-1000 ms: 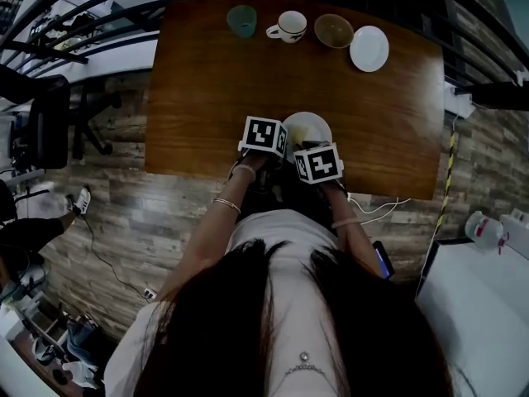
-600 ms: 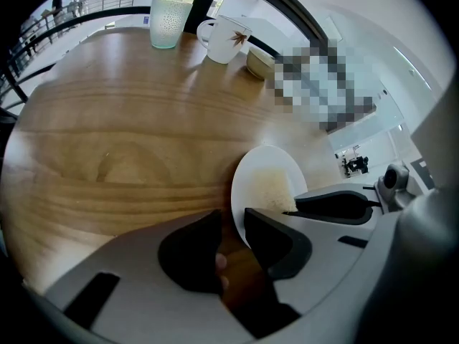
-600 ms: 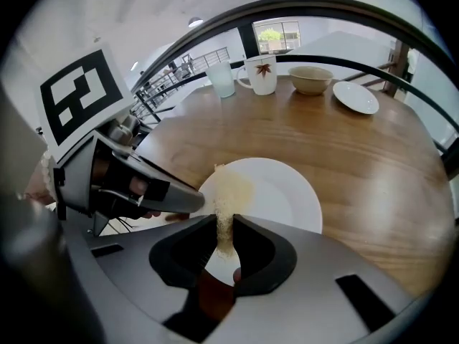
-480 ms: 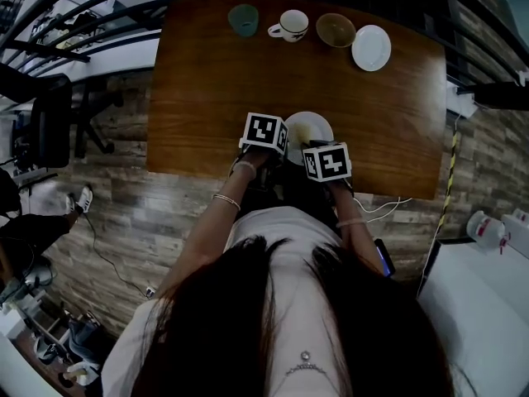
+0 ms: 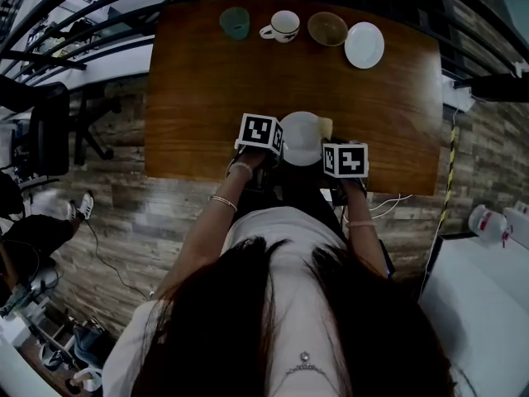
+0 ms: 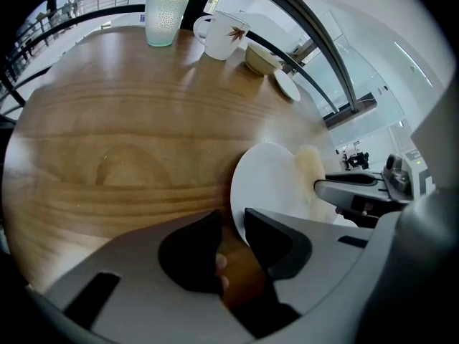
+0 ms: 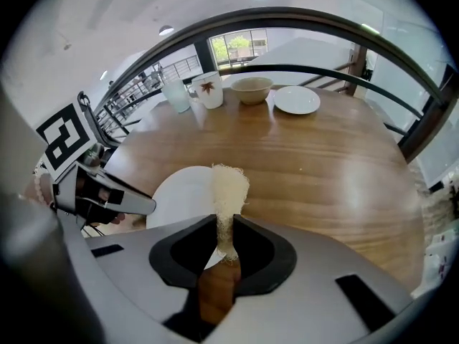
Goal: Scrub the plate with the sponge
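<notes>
1. Plate (image 5: 302, 139) sits white and round on the brown wooden desk (image 5: 198, 98) in the head view. The left claw (image 5: 271, 141) is at the plate's left rim, its marker cube (image 5: 262, 132) just left of the plate. The right claw (image 5: 335, 149) is just off the plate's right rim, and the pale sponge (image 5: 325, 126) it carries shows at the plate's upper right edge. Well beyond the plate stand, in a row, a green glass (image 5: 235, 23), a mug (image 5: 281, 26), a bowl (image 5: 327, 28) and a saucer (image 5: 364, 45).
2. In the left gripper view the left claw is closed on the plate: the plate's near rim runs in between the two dark jaws and lies against the right-hand one. The sponge stands at the plate's far right rim, with the right claw's tip just right of it.
3. In the right gripper view the right claw is clamped on the sponge, a thin fibrous pad standing upright between the jaws. Its frayed top overlaps the plate's right rim; whether it touches the plate cannot be told. The left claw is at the plate's left side.
</notes>
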The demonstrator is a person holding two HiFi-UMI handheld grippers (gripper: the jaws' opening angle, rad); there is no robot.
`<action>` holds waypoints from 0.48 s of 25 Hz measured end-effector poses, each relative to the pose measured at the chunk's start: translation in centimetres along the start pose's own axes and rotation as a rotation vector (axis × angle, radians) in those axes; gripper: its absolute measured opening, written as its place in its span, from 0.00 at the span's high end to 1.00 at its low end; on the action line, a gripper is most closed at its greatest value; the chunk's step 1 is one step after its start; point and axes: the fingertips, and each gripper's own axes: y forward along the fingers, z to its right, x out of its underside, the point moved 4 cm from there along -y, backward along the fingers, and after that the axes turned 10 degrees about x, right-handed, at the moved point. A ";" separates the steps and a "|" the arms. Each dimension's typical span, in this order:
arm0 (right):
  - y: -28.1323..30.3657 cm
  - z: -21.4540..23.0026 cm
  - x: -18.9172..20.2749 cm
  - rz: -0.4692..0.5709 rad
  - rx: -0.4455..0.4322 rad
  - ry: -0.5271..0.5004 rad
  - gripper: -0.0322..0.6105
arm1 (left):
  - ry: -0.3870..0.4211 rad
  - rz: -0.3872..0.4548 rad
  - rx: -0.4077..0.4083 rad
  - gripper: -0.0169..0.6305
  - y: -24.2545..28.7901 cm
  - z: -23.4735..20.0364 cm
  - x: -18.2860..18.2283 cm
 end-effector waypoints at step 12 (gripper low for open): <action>1.6 -5.3 -0.6 -0.019 -0.105 -0.115 0.81 | 0.005 -0.017 0.017 0.81 0.0 0.1 -0.1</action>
